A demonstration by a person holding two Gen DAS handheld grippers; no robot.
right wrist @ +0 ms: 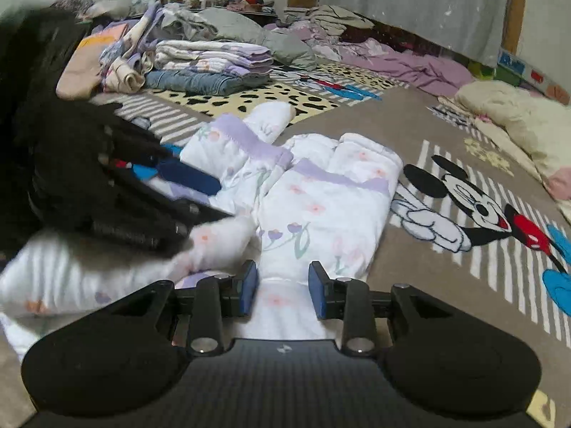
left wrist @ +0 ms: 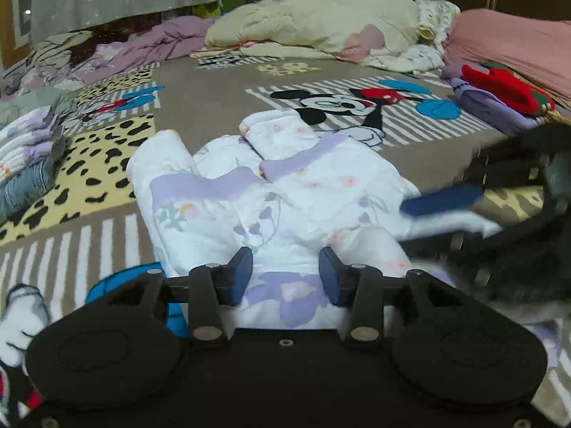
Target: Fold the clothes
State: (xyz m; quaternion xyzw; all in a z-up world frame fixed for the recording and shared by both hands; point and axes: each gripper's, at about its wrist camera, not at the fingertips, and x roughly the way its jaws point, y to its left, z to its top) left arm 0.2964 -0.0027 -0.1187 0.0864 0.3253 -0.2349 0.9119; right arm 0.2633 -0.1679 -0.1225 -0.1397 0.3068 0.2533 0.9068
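A white padded garment (left wrist: 285, 192) with flower print and lilac bands lies partly folded on a cartoon-print blanket (left wrist: 200, 100). My left gripper (left wrist: 285, 276) hovers over its near hem; the blue pads stand apart with cloth in the gap, and I see no pinch. My right gripper (left wrist: 407, 224) comes in blurred from the right, with white cloth between its fingers. In the right wrist view, the right gripper (right wrist: 283, 287) is shut on the garment (right wrist: 321, 207) at its near edge. The left gripper (right wrist: 221, 199) shows blurred on the left.
A stack of folded clothes on jeans (right wrist: 210, 60) sits at the far left of the bed. Folded purple and red clothes (left wrist: 499, 100) lie at the right. A cream duvet (left wrist: 314, 21), lilac bedding (right wrist: 410, 64) and a pink pillow (left wrist: 517, 42) line the far side.
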